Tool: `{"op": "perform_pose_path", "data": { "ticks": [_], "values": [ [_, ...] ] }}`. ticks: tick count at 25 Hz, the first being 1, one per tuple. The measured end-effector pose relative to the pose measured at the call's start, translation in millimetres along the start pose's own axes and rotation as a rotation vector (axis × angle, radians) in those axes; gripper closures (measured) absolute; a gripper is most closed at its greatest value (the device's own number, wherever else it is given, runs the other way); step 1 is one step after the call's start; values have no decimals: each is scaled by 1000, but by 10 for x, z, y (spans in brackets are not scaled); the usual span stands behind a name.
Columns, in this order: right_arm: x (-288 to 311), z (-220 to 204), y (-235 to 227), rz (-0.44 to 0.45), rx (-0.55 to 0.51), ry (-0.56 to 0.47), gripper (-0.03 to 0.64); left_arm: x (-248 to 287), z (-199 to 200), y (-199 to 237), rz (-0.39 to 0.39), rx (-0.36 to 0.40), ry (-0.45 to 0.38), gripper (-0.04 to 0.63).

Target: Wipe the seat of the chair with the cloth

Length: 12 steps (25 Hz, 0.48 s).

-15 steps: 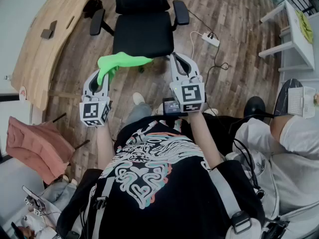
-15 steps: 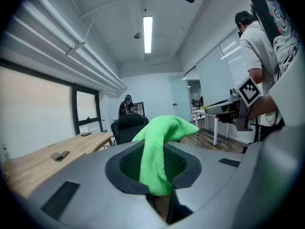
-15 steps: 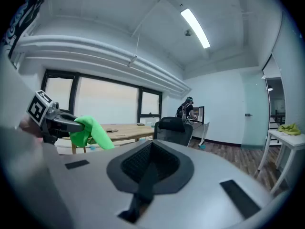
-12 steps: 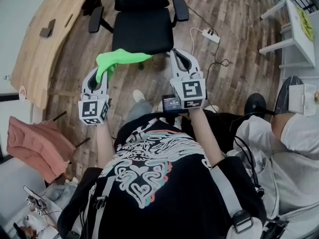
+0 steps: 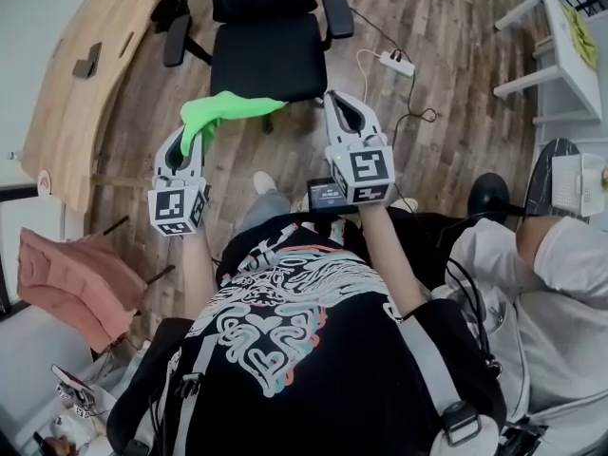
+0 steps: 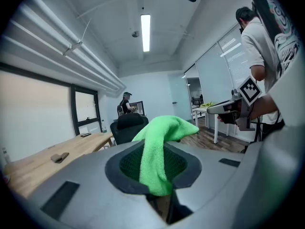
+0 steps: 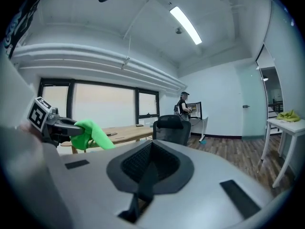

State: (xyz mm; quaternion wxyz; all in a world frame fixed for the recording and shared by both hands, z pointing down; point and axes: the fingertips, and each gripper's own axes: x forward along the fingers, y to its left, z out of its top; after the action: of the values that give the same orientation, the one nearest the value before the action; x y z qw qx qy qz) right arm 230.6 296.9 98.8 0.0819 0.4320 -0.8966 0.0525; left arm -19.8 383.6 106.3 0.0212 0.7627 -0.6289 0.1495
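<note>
A black office chair point(image 5: 268, 53) stands on the wood floor ahead of me, its seat bare; it also shows as the chair point(image 6: 127, 128) in the left gripper view and the chair point(image 7: 169, 128) in the right gripper view. My left gripper point(image 5: 186, 138) is shut on a bright green cloth point(image 5: 226, 108), held in the air short of the seat. The cloth point(image 6: 159, 149) hangs from the closed jaws and drapes to the right. My right gripper point(image 5: 342, 112) is shut with nothing in it, level with the left, near the seat's front right corner.
A curved wooden desk point(image 5: 90, 74) runs along the left. A power strip point(image 5: 398, 63) and cables lie on the floor right of the chair. A white table point(image 5: 560, 46) stands at the far right. A seated person point(image 5: 532, 283) is close on my right. A pink cloth point(image 5: 66, 278) lies at left.
Both grippers and the green cloth have shifted slightly forward and up in the head view, a little closer to the chair. Both stay shut.
</note>
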Motion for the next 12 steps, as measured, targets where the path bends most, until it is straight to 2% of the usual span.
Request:
{"op": "perform_pose_path", "data": {
  "ticks": [6, 12],
  "values": [
    [-45, 87, 40, 43, 28, -58, 615, -19, 24, 1, 16, 10, 6, 526],
    [-45, 29, 23, 36, -35, -19, 615, -6, -5, 50, 33, -1, 13, 526]
  ]
}}
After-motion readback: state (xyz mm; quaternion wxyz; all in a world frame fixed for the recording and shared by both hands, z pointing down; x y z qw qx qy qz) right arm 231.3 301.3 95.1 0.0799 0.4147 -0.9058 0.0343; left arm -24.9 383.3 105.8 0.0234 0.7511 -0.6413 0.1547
